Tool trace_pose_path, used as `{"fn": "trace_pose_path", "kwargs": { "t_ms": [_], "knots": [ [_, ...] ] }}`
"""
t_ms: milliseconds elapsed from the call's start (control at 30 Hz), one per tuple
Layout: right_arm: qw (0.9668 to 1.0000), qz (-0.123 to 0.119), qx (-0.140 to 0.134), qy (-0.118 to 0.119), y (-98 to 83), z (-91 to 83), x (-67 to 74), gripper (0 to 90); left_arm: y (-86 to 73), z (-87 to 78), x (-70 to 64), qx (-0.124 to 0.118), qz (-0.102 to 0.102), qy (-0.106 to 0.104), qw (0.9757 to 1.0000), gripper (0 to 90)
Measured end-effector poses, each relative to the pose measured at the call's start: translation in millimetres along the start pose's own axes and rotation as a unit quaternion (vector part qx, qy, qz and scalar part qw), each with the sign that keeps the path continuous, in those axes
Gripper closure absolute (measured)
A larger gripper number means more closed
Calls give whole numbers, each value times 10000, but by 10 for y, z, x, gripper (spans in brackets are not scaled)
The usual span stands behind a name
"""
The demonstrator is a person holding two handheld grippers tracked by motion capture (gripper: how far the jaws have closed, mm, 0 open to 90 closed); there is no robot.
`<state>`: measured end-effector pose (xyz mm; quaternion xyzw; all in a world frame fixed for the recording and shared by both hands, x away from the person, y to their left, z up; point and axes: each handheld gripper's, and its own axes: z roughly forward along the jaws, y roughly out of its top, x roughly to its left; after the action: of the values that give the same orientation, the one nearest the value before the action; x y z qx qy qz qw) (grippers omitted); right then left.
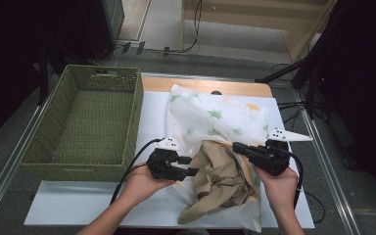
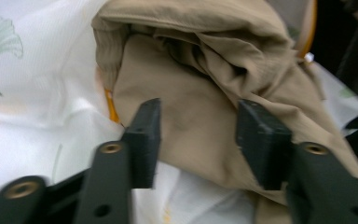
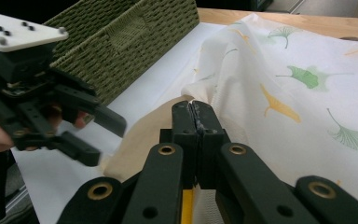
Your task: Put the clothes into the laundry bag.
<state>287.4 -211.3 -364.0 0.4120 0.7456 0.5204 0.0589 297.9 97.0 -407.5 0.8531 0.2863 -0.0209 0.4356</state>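
A crumpled tan garment (image 1: pixel 220 178) lies on, and partly inside, a white cloth (image 1: pixel 210 115) printed with green and yellow leaves. My left gripper (image 1: pixel 190 165) hovers at the garment's left side, open. In the left gripper view its jaws (image 2: pixel 198 112) stand apart over the tan fabric (image 2: pixel 205 60) without pressing it. My right gripper (image 1: pixel 236 146) is shut on the white cloth's edge above the garment. The right gripper view shows its jaws (image 3: pixel 196 109) pinched together on the white cloth (image 3: pixel 307 93), yellow trim between them, with the left gripper (image 3: pixel 105 142) to the left.
An empty green woven basket (image 1: pixel 132 117) stands at the left of the table, close to the left gripper. White paper (image 1: pixel 78 205) covers the tabletop under the cloth. Metal rails run along both table sides, and cables lie on the floor beyond.
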Motion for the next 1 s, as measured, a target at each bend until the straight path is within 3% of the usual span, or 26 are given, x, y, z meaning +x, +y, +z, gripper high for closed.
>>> {"fn": "trace_pose_path", "kwargs": {
  "t_ms": [167, 400, 500, 600, 767, 1000],
  "knots": [
    [10000, -10, -46, -20, 93, -27, 37, 898, 33, 124, 58, 84, 11, -122, 9999, 736],
    [9997, -172, -164, -66, 293, -64, 121, 899, 117, 153, 24, -99, 196, -208, 9995, 851],
    [9994, -221, -263, -25, 356, -70, 149, 899, 209, 220, -40, -146, 329, -202, 9992, 865],
    [9996, -207, -188, 10, 325, -23, 158, 899, 309, 352, -94, -161, 448, -229, 9986, 883],
    [9999, -122, -68, 49, 235, 42, 101, 899, 455, 573, -202, -230, 506, -457, 9974, 900],
    [9999, -63, -13, 93, 182, 31, 75, 899, 658, 753, -334, -384, 577, -504, 9963, 900]
  ]
}}
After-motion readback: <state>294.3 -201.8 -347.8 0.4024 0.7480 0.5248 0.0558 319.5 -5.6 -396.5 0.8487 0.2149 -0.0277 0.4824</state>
